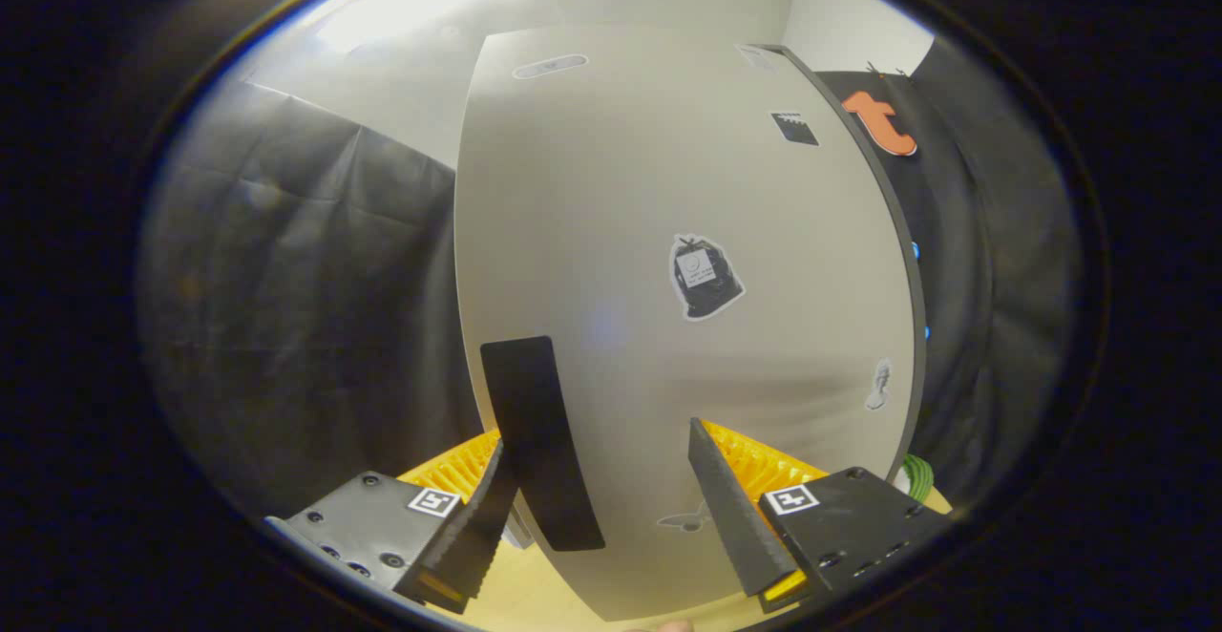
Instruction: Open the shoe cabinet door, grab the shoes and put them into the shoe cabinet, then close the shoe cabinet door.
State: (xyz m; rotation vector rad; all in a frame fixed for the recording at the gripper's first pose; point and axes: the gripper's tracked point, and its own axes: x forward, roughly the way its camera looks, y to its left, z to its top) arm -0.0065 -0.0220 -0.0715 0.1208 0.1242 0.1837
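Fingers spread wide, holding nothing, shoe cabinet door shut just ahead, black handle between them

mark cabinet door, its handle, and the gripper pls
cabinet door (687, 183): gripper view, on the bare pale panel above the sticker.
handle (542, 441): gripper view, mid-length of the dark vertical strip.
gripper (601, 489): gripper view, midway between the open fingertips, close to the door.

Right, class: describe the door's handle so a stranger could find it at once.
Start at the pale cabinet door ahead of the open claw. Near the door's left edge, low down, runs a long dark vertical handle, beside the claw's left finger. Unlike the small stickers, it is a plain strip.
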